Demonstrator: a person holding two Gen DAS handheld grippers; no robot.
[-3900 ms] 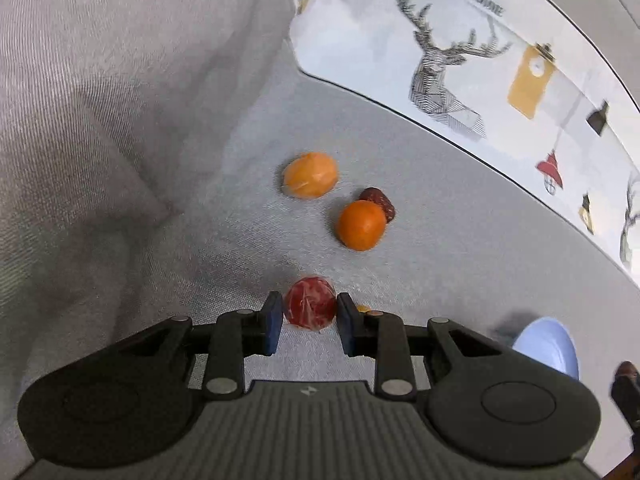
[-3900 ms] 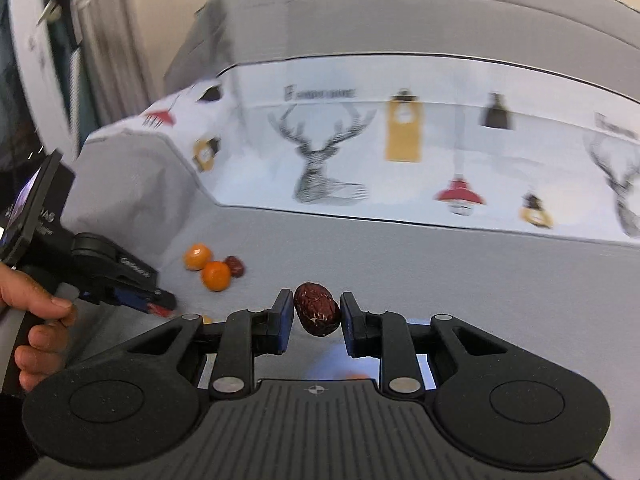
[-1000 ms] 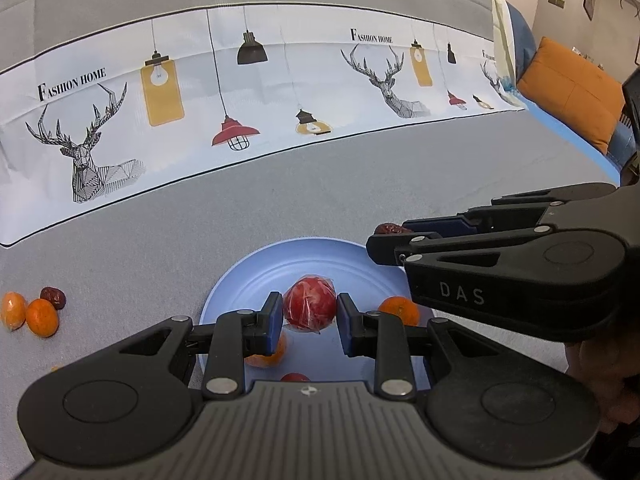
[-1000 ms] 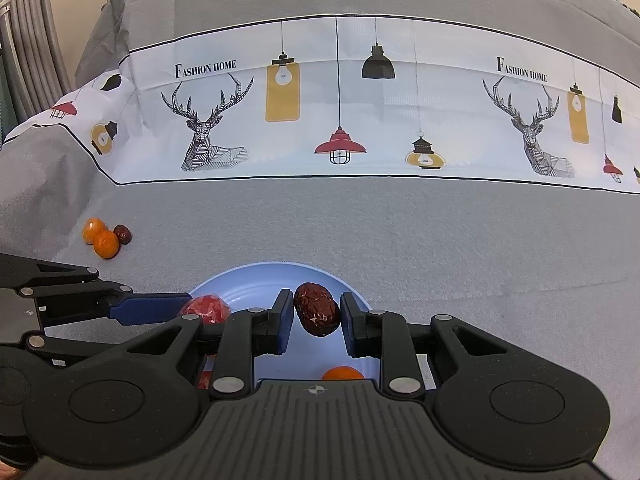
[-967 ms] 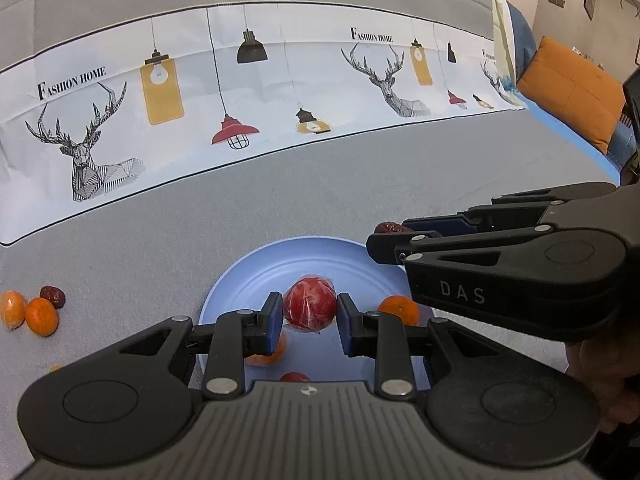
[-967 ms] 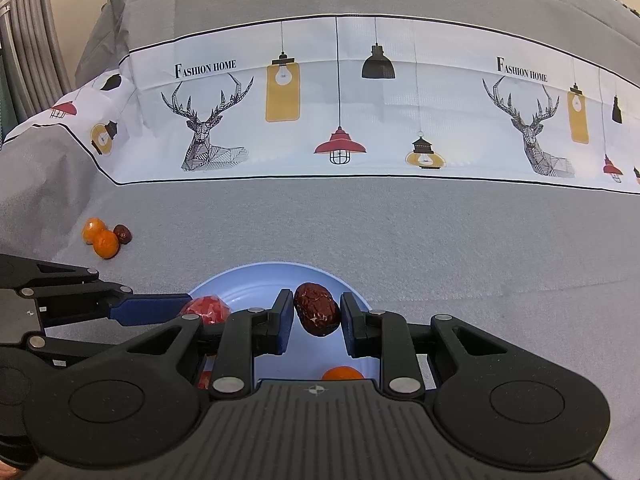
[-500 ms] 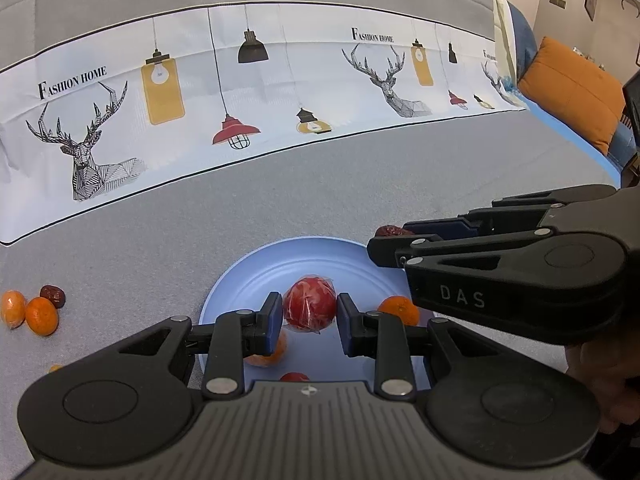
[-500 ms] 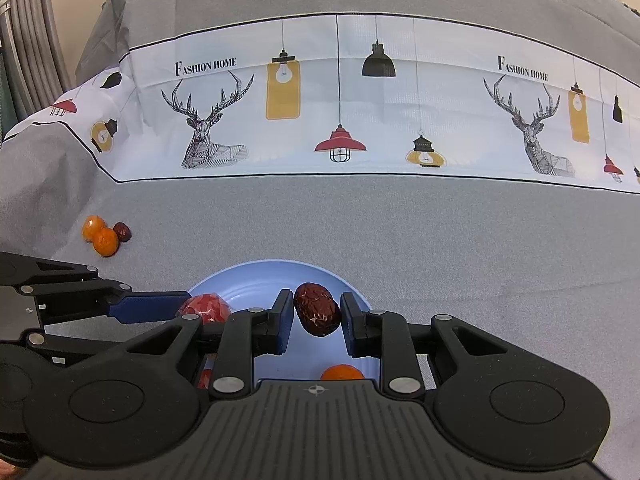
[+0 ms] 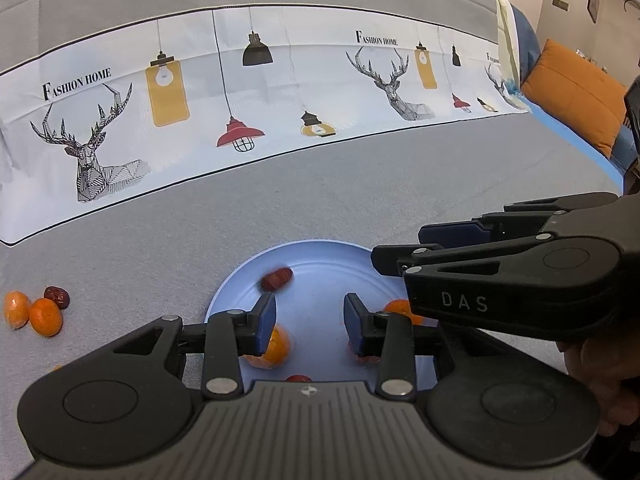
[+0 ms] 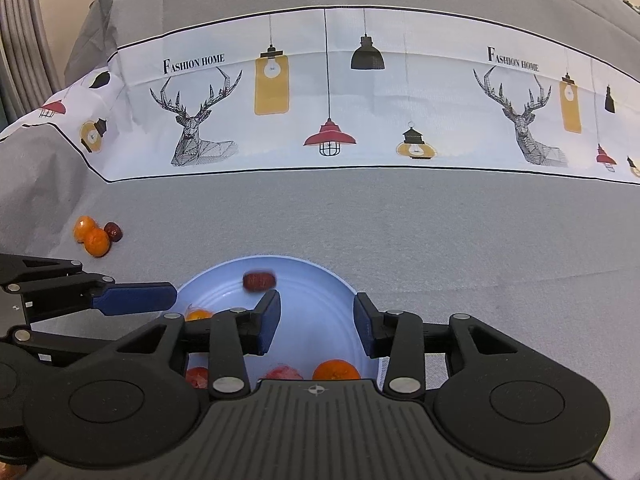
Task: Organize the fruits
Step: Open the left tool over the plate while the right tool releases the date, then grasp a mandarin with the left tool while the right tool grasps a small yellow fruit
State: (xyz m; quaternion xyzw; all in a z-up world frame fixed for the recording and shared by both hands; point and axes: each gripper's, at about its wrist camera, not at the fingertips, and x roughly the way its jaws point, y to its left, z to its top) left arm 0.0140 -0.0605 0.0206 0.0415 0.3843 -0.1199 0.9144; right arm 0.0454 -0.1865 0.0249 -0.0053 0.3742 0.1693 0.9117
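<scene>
- My left claw hung over the blue plate; its jaws were opening with nothing between them.
- My right claw hung over the same plate from the other side, jaws likewise opening and released, nothing between the pads.
- A dark red date showed blurred over the far part of the plate, clear of both claws; I could not tell whether it was touching the plate.
- On the plate: an orange near the close rim, a red wrapped fruit just beside it, another red fruit partly hidden behind my right claw's linkage, and a wrapped orange under the left claw's blue finger.
- Off the plate, well to the left on the surface: two oranges touching each other, with a second date just beside them.
- Surface: a flat grey cloth, finely textured, covering everything the plate sat on. I could not tell what lay under it.
- Across the far side ran a white printed band with black border lines, showing deer heads, hanging lamps, yellow bulb panels and the words "FASHION HOME".
- Room: grey curtains at the far left in the right wrist view; an orange cushion on blue upholstery at the far right in the left wrist view, with a pale wall behind.
</scene>
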